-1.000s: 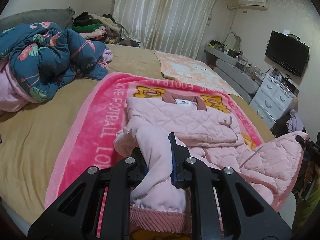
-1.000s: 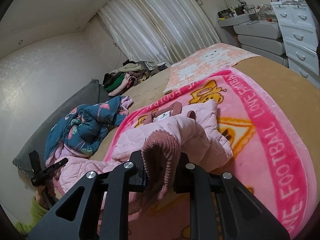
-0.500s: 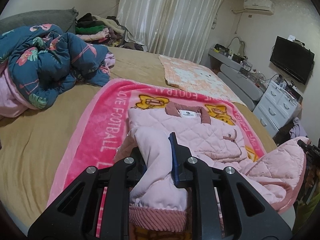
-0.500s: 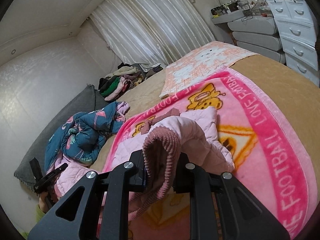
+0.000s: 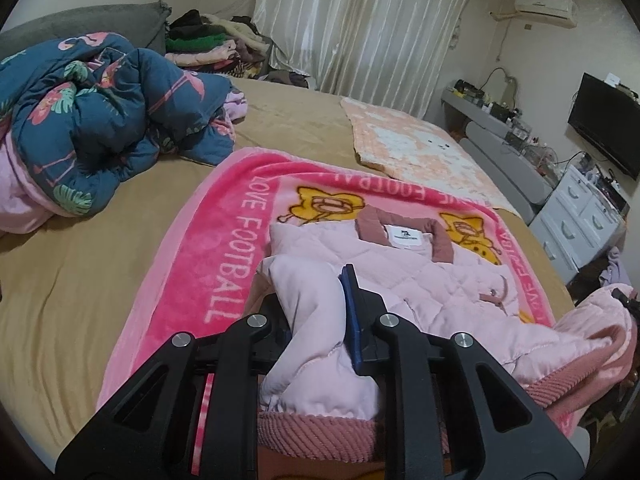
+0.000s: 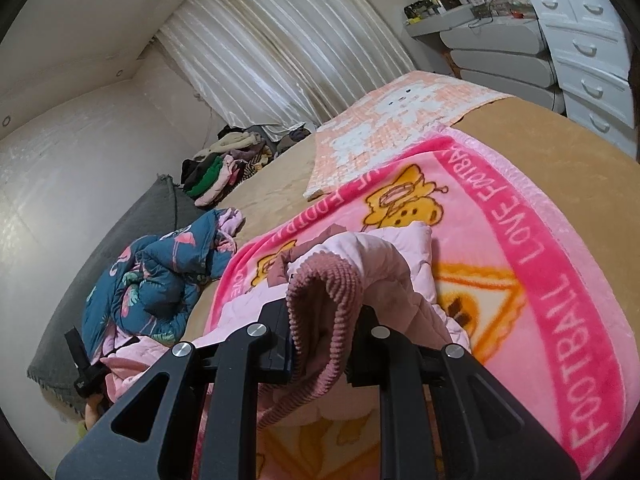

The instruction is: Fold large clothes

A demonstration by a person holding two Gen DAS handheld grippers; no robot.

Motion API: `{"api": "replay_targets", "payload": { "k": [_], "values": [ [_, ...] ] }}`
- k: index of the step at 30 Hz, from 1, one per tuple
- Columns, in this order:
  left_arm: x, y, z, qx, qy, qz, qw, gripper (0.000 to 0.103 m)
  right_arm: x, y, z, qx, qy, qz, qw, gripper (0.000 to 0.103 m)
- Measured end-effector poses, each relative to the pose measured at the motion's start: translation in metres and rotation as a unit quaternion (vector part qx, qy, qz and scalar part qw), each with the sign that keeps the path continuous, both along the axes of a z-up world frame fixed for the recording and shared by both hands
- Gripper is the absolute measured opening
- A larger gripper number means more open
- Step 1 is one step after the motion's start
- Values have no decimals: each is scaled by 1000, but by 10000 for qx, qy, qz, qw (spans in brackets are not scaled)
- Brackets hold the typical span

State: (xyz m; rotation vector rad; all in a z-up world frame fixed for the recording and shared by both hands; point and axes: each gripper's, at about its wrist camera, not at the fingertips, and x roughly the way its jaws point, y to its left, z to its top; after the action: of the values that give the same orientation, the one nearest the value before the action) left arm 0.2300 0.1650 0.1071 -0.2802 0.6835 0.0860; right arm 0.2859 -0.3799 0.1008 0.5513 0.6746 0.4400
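A pale pink quilted jacket (image 5: 404, 268) with a dusty-rose ribbed collar lies on a bright pink "LOVE FOOTBALL" blanket (image 5: 224, 240) on the bed. My left gripper (image 5: 320, 320) is shut on the jacket's lower edge, its ribbed hem hanging below the fingers. My right gripper (image 6: 324, 320) is shut on the ribbed hem (image 6: 320, 296) at the jacket's other bottom corner (image 6: 392, 264). Both corners are lifted above the blanket and folded up toward the collar. The right gripper also shows at the far right of the left wrist view (image 5: 626, 300).
A blue flamingo-print quilt (image 5: 100, 120) is heaped at the left on the tan bedsheet (image 5: 68, 280). A peach checked blanket (image 5: 416, 148) lies beyond. Stacked clothes (image 5: 208, 44) sit by the curtain. White drawers (image 5: 580, 216) and a TV (image 5: 604, 124) stand at the right.
Both grippers have carried the jacket's bottom corners forward toward the collar; the lifted hem now lies further over the jacket's body. Both grips are unchanged.
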Motion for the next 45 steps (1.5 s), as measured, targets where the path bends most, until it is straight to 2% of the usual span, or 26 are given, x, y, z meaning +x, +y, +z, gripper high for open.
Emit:
{"api": "replay_targets", "payload": {
  "k": [10,19,22,24,26,31,35,38,43,45],
  "values": [
    [36,3,-15,93,186,51,9998,14,43,3,-17,127,368,-116,9992,17],
    [57,6,-35,215,419,146,9988,14,61,7,-31,113,606,-148,9980,20],
    [62,5,-42,320,492,170,9981,14,66,3,-37,435,686,-54,9967,32],
    [64,5,-46,351,520,176,9979,14,68,1,-39,664,712,-17,9952,53],
    [66,5,-48,390,542,180,9976,14,67,-2,-38,685,639,-81,9956,64],
    [71,4,-55,408,582,192,9973,14,66,-6,-37,714,459,-37,9964,70],
    [74,3,-59,411,615,178,9971,16,58,-3,-44,354,322,-143,9988,74],
    [75,0,-62,399,625,131,9972,20,52,9,-53,-359,166,-222,9990,79],
    [76,-3,-64,418,590,130,9973,26,45,29,-83,-1191,91,-276,9925,85],
    [74,-3,-63,322,538,97,9980,38,41,36,-96,-1367,81,-297,9901,85]
  ]
}}
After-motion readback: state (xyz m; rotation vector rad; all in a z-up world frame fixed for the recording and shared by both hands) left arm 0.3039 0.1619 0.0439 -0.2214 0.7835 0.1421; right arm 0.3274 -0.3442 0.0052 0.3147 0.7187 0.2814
